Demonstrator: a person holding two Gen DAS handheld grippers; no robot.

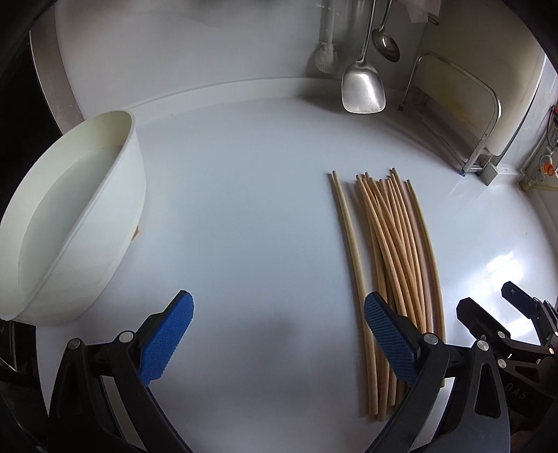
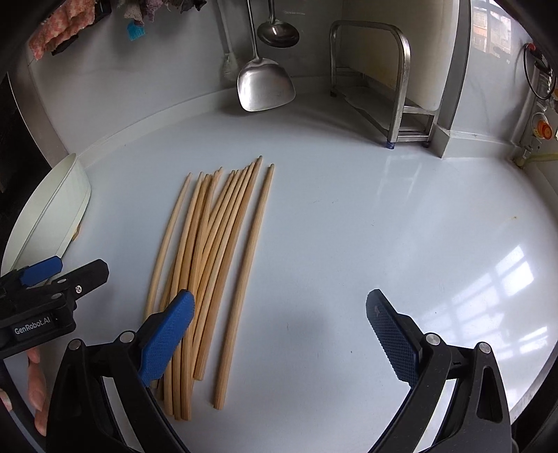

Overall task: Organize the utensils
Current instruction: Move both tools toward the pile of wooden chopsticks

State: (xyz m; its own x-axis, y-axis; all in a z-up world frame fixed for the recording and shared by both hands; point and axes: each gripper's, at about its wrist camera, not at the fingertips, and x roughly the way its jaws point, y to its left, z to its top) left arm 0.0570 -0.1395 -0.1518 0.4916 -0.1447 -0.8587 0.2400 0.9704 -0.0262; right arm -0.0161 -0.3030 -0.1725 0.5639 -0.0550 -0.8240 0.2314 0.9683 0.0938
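Several pale wooden chopsticks (image 1: 390,265) lie side by side on the white counter, tips pointing away; the right wrist view has the same chopsticks (image 2: 209,265) left of centre. My left gripper (image 1: 279,334) hovers open, nothing between its fingers, its right finger (image 1: 387,334) over the near ends of the pile. My right gripper (image 2: 279,334) is open too and holds nothing, its left finger (image 2: 167,334) above the pile's near ends. Each gripper shows in the other's view: right gripper (image 1: 495,306), left gripper (image 2: 66,271).
A white bowl (image 1: 69,223) sits tilted at the left, also seen as the bowl (image 2: 52,212). A steel spatula (image 2: 263,83) and ladle (image 2: 277,33) hang at the back wall. A steel rack (image 2: 394,87) stands back right. A person's fingers (image 2: 36,383) show at the lower left.
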